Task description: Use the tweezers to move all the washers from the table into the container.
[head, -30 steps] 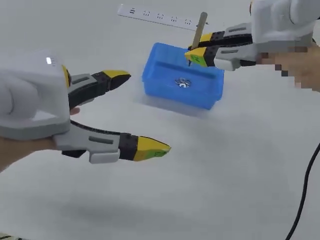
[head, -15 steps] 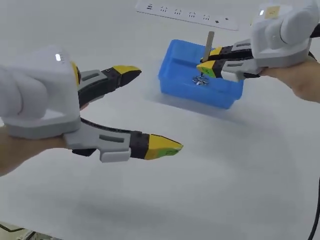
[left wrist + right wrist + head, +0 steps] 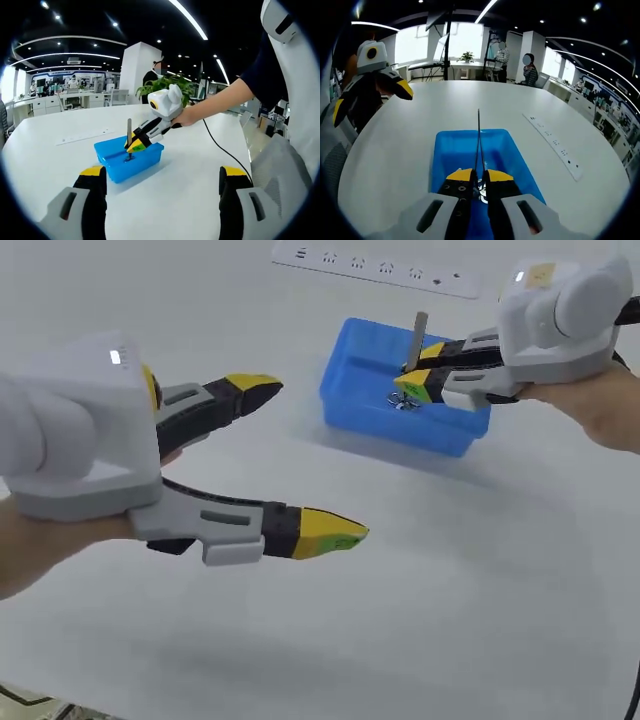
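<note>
Pinching the tweezers (image 3: 421, 328) upright over the blue container (image 3: 347, 400), the right claw (image 3: 413, 380) is closed; head view reveals washers (image 3: 402, 402) inside; left claw (image 3: 310, 462) gapes empty.

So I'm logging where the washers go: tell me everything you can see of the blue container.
The blue container is a small, open-topped rectangular tub, plastic by the look, with a raised rim. It sits flat on the white table, a power strip lying beyond it. A small cluster of metal washers lies on its floor. The right gripper, shut on the tweezers, hangs over it, the tweezers pointing down inside; whether they touch the floor is unclear.
</note>
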